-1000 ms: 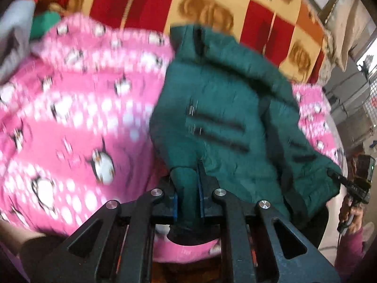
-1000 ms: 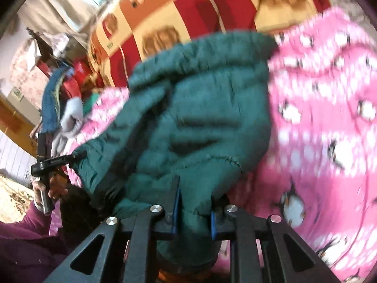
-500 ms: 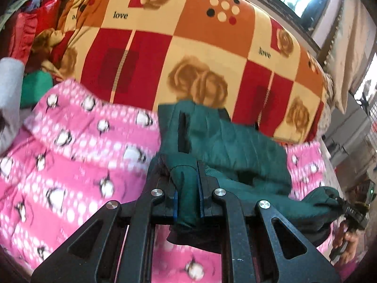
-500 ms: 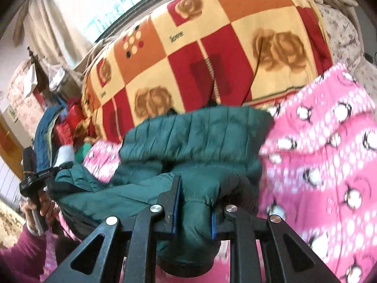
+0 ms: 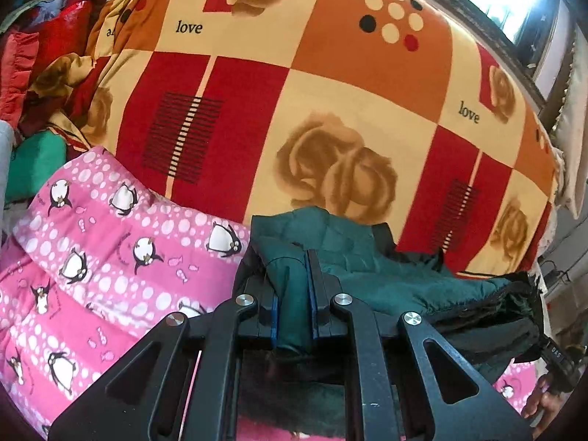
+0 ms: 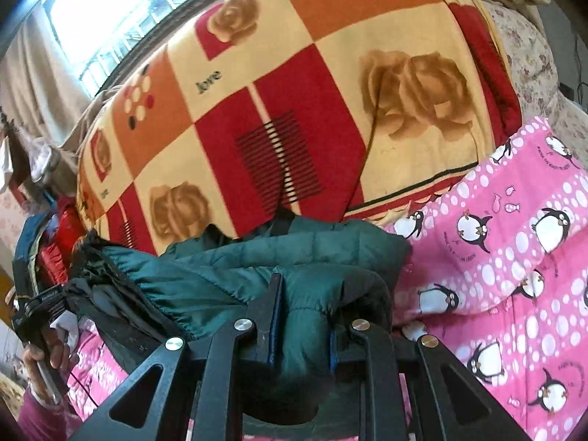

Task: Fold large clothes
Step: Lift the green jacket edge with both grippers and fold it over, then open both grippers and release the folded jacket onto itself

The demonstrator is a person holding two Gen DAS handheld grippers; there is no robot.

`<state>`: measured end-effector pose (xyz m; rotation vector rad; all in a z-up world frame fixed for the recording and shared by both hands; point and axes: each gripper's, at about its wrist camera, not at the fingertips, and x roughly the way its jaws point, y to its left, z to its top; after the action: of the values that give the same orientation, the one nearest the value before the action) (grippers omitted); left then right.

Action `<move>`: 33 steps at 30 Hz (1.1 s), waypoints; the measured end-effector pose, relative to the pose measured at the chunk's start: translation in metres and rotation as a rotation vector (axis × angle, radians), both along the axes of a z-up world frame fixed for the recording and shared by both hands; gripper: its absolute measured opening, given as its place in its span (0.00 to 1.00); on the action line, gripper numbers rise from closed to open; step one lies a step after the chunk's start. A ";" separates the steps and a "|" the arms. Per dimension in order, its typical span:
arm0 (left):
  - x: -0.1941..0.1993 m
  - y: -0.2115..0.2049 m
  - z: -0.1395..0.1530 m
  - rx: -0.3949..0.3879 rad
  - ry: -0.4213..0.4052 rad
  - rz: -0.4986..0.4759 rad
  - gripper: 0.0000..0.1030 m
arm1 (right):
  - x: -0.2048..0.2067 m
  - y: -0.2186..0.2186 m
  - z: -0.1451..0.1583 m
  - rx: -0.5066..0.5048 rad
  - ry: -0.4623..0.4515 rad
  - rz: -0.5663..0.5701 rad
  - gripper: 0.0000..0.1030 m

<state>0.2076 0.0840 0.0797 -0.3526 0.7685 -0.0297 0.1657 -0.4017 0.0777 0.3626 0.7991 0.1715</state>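
Dark green quilted fabric of a padded jacket (image 5: 371,275) is clamped in both tools. The left gripper (image 5: 292,286) is seen pointing forward and level, its two black fingers closed tight on a bunched fold of the jacket. The right gripper (image 6: 301,316) is held likewise, its fingers pinched on a thicker wad of the same garment (image 6: 228,279). The jacket is stretched between the two grippers, raised above a pink penguin-print quilt (image 5: 110,268), with its black lining sagging at the edges. The shell is stitched in puffy channels with a slight sheen; an elasticated hem is gathered near the right tool. A person's hand (image 6: 44,349) is noted on the left gripper's handle in the right wrist view. Behind the quilt a fleece blanket (image 5: 330,92) in red, orange and cream squares, printed with roses and "love", is heaped high. Piled clothes (image 5: 44,55) and a bright window (image 6: 121,22) are recorded at the margins.
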 end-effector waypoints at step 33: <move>0.045 0.015 -0.051 -0.107 0.063 -0.038 0.35 | 0.086 0.002 -0.081 -0.037 0.153 -0.041 0.24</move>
<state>0.2526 0.0992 0.0291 -0.4426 0.8374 -0.0961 0.2521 -0.3996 -0.0032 0.3601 0.9440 0.0911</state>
